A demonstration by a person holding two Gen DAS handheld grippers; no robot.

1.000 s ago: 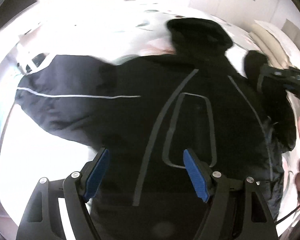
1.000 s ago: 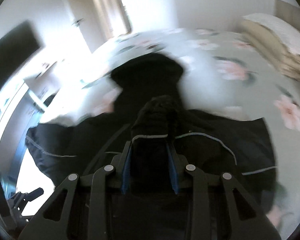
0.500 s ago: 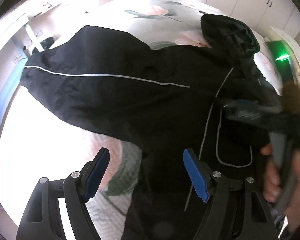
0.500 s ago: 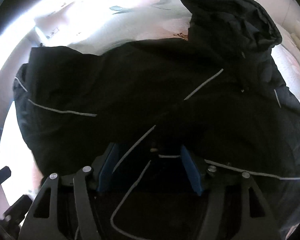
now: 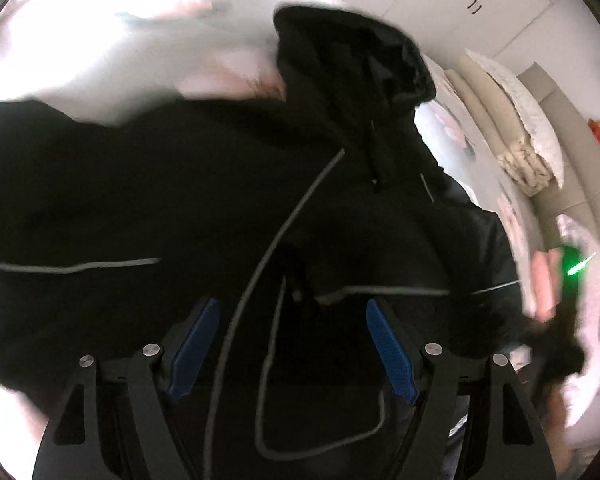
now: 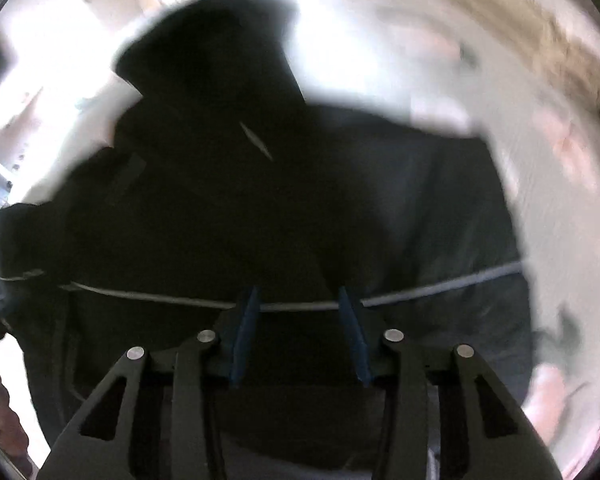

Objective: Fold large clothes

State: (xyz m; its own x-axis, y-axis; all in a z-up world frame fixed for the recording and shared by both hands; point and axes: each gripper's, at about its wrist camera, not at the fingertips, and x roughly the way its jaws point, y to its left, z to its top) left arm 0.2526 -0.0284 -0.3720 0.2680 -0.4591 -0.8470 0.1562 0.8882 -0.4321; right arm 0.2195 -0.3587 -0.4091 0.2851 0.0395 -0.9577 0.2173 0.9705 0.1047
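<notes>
A large black hooded jacket [image 5: 220, 200] with thin grey piping lies spread on a floral bedsheet [image 5: 180, 52]; its hood [image 5: 352, 64] points away from me. My left gripper [image 5: 292, 340] hovers open and empty over the jacket's lower body. A sleeve lies folded across the body at the right. In the right wrist view the jacket [image 6: 300, 208] fills the frame, blurred. My right gripper [image 6: 298, 320] has its blue pads [image 6: 246, 332] part way apart over black fabric; whether they hold it I cannot tell. The right gripper and the hand show blurred at the left wrist view's right edge [image 5: 556, 336].
The bedsheet [image 6: 520, 128] continues right of the jacket. Stacked cream pillows and bedding [image 5: 512, 132] lie at the far right. White cupboards [image 5: 460, 4] stand behind the bed. The bed's edge and bright floor are at the left.
The right gripper carried the right sleeve across the jacket body and has pulled back to the right. The left gripper has moved in over the jacket's middle, still open.
</notes>
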